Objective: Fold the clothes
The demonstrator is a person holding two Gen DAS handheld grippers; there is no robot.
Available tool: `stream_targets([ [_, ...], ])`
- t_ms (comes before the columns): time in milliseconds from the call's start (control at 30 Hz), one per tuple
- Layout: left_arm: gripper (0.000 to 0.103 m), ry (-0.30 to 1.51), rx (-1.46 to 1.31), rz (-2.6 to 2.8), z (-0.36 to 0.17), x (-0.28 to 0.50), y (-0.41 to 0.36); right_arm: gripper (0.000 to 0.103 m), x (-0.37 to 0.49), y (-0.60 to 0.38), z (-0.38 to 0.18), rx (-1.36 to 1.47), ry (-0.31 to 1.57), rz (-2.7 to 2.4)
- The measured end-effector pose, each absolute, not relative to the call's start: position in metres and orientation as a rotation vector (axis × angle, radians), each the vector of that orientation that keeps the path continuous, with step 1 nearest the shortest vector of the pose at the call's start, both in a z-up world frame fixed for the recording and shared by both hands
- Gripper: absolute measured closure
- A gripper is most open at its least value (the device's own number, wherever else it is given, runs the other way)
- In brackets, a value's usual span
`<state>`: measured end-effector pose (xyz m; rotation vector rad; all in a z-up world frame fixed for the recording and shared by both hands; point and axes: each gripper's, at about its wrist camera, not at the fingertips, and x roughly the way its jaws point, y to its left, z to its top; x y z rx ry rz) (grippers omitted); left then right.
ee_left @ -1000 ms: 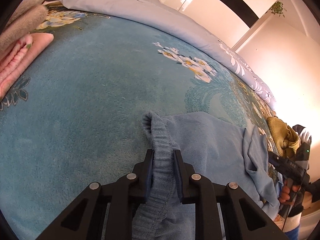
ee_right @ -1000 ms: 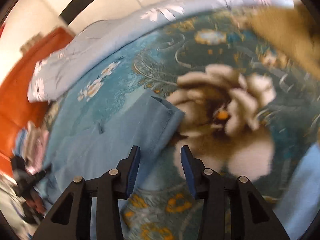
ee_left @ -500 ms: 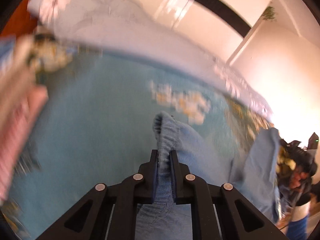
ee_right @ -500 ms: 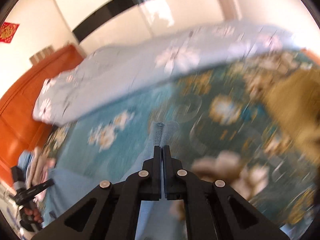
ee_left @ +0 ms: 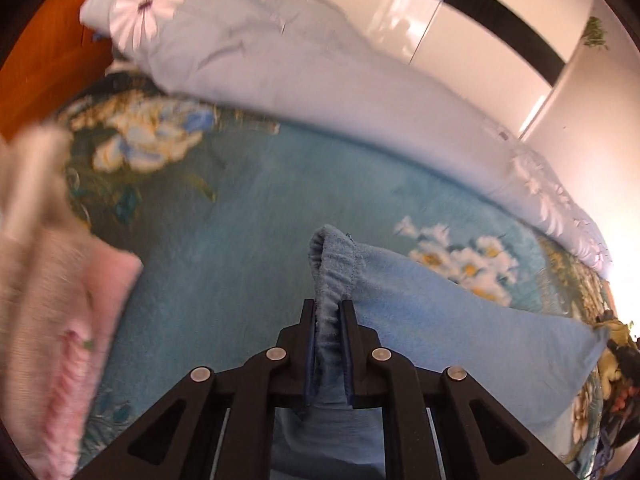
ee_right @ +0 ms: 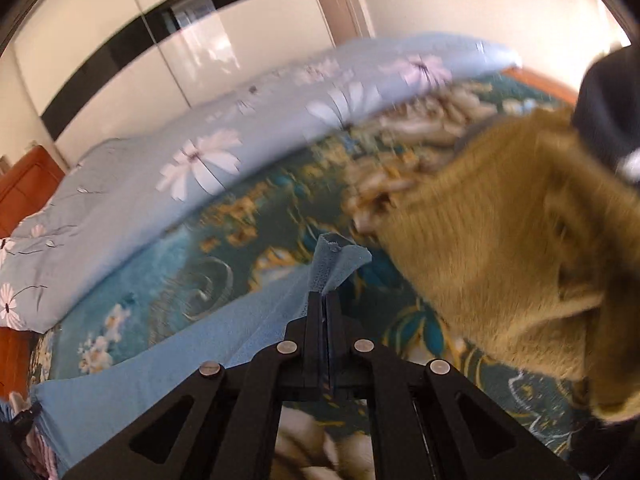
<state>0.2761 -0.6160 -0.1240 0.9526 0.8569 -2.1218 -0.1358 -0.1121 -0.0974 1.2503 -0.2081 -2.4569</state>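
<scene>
Garment in hand: blue trousers [ee_left: 460, 320] of soft fleece, held off the bed at two ends and stretched between the grippers. Left gripper [ee_left: 329, 354]: jaws clamped on the gathered elastic waistband [ee_left: 334, 264], which stands up above the fingertips. Right gripper [ee_right: 322, 320]: jaws pressed nearly together on a thin hemmed corner [ee_right: 334, 264] of the same cloth, probably a leg cuff. Cloth between them: one long band running from one gripper towards the other, seen in both wrist views, sagging little, with no crosswise fold visible in it. Surface below: teal floral blanket [ee_left: 248, 216] on a bed, with a pale blue flowered duvet [ee_left: 280, 68] bunched along its far side. Other textiles: pink and beige pieces [ee_left: 52, 280] at the left edge of the left view, too blurred to say whether they form a folded stack; mustard-brown knit garment [ee_right: 500, 240] close on the right of the right view, lying loose and rumpled, with a dark item [ee_right: 608, 120] beyond it. Progress, as a judgement: the blue piece appears to be mid-fold at most, held lengthwise and not yet laid down as a compact packet; the brown garment looks unfolded, so work remains. Whether the trousers are already doubled leg on leg cannot be told.
</scene>
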Motion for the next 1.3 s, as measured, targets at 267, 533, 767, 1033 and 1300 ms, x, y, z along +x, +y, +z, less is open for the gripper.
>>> stream_targets([
  [267,0.045,0.997,0.930,-2.134,-0.125,0.297,-0.604,0.096,-0.122,-0.100,-0.106,1.305,-0.168,-2.408],
  [533,0.035,1.106,0.966,-2.008,-0.141,0.333,-0.581,0.066,-0.007,-0.085,-0.075,1.150,0.019,-2.292],
  [767,0.036,1.142,0.953,-1.946,-0.152,0.351,-0.567,0.061,0.103,-0.068,-0.104,1.235,0.092,-2.106],
  [1033,0.093,1.123,0.883,-1.943,-0.152,0.360,-0.553,0.093,0.130,-0.068,-0.121,1.273,0.288,-2.243],
  [1300,0.098,1.208,0.675,-2.034,-0.115,0.411,-0.530,0.103,0.118,-0.009,-0.065,1.154,0.051,-2.339],
])
